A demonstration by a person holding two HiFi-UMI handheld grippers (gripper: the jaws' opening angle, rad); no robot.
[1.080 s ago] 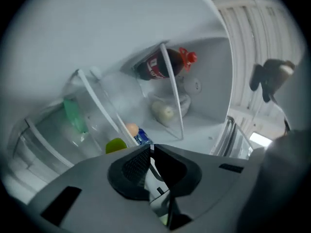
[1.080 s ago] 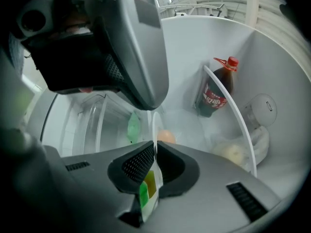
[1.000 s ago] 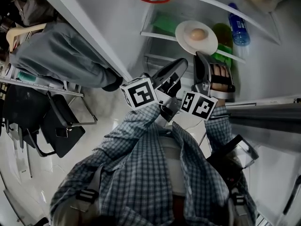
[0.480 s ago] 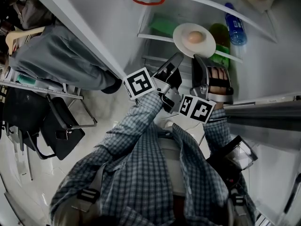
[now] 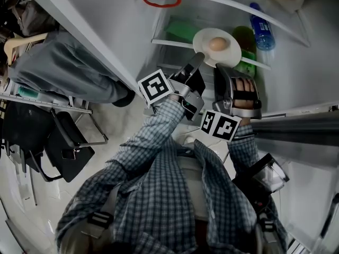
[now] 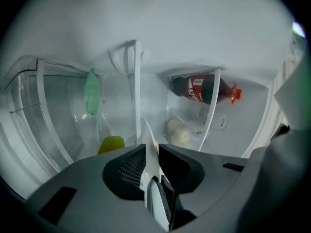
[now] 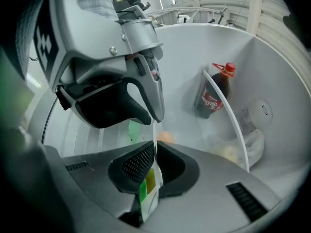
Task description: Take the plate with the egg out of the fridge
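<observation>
In the head view, an open fridge (image 5: 132, 20) is seen from above, white inside and fitted with clear shelves (image 5: 169, 41). The plate (image 5: 204, 40) with the egg (image 5: 217, 44) is found at the front edge of a shelf, partly out over that edge. Whether it rests on the shelf cannot be told. Its near rim is gripped by the left tool (image 5: 198, 58), and the right tool (image 5: 219, 67) is set on the same rim just beside it. A green bottle (image 5: 246, 38) is seen close against the plate's far right side, with a blue bottle (image 5: 263, 30) beyond it. Open room is left on the near side, over a pale tiled floor (image 5: 127, 126). A seated person in grey (image 5: 63, 62) and a black chair (image 5: 63, 142) are seen at the left, well apart from both tools.

In the left gripper view, the jaws are closed on the plate's thin white rim, which is seen edge-on between them. Beyond it, clear bins with white-edged walls are seen. A cola bottle (image 6: 199, 89) is laid on its side at the upper right. A bag (image 6: 182, 130) with pale contents is seen below it. A green item (image 6: 91, 91) and a yellow-green one (image 6: 112, 143) are seen at the left.

In the right gripper view, the jaws are likewise closed on the rim, and the egg is seen just past them. The left tool is seen close above, on the same edge. The cola bottle is held behind a curved clear rail (image 7: 228, 120), well apart from the plate.
</observation>
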